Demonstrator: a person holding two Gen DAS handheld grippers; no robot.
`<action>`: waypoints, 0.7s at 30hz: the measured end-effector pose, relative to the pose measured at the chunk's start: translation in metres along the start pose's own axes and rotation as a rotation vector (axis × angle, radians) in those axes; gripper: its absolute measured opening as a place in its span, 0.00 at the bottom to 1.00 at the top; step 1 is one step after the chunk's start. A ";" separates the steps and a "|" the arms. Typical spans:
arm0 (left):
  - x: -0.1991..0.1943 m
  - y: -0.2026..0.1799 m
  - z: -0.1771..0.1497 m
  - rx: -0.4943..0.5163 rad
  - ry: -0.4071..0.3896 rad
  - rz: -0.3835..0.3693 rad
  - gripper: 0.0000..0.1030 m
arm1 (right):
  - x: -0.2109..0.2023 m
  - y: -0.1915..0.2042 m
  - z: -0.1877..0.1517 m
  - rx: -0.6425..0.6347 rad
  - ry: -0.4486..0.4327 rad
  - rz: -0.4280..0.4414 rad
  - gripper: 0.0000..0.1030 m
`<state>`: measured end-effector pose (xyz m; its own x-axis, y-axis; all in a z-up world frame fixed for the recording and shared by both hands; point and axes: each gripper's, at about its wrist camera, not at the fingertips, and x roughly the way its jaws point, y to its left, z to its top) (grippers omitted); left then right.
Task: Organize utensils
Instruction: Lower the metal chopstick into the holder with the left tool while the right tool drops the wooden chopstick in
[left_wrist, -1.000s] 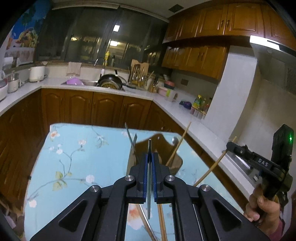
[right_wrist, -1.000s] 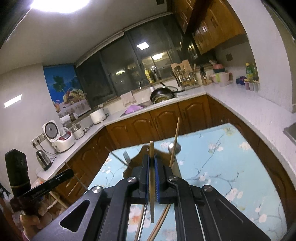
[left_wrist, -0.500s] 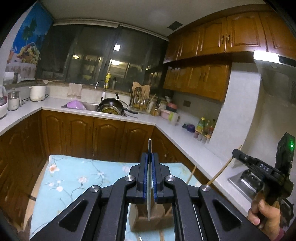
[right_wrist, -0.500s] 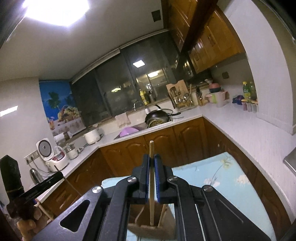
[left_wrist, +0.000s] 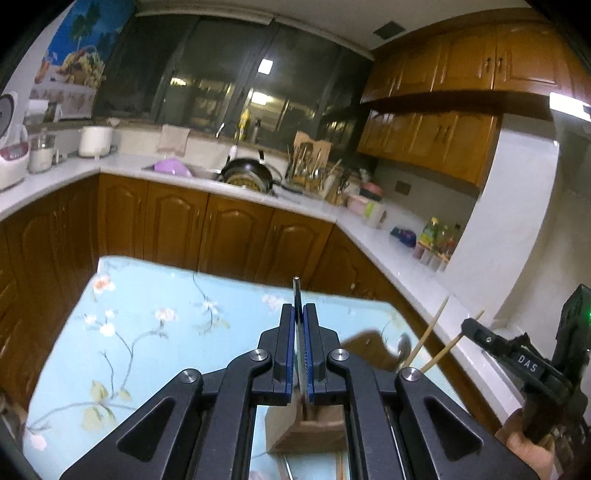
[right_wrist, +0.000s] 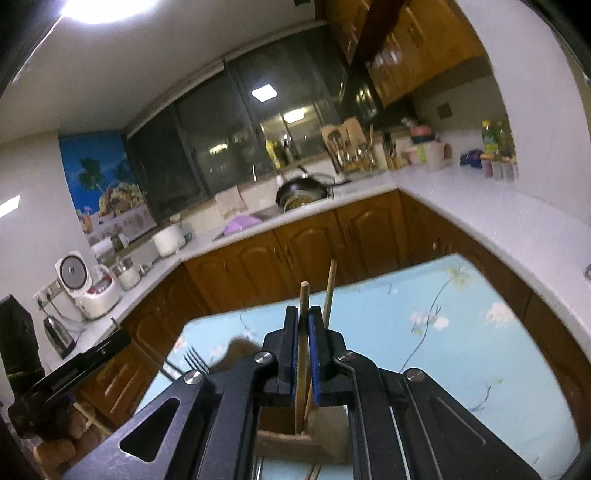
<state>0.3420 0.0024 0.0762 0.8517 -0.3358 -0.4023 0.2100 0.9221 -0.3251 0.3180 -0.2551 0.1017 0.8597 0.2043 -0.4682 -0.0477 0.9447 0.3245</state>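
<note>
Here, at lower centre of each view, the left gripper (left_wrist: 303, 332) is clamped on 1 upright metal utensil (left_wrist: 296, 295) and the right gripper (right_wrist: 303, 334) on 1 upright chopstick (right_wrist: 303, 306), both directly above the wooden holder (left_wrist: 306, 430).

"DAS" is printed in white on the right claw (left_wrist: 526, 363).
</note>
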 end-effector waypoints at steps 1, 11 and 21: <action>0.006 0.000 -0.003 0.004 0.012 0.001 0.02 | 0.002 0.000 -0.002 -0.001 0.010 0.000 0.05; 0.013 0.005 0.010 0.012 0.053 0.002 0.03 | 0.002 -0.007 -0.002 0.018 0.028 -0.009 0.06; -0.003 0.010 0.013 -0.019 0.071 0.011 0.39 | -0.001 -0.011 0.000 0.040 0.038 0.022 0.36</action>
<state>0.3479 0.0146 0.0850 0.8173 -0.3391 -0.4658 0.1911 0.9222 -0.3362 0.3179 -0.2658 0.0983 0.8384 0.2354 -0.4915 -0.0455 0.9290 0.3674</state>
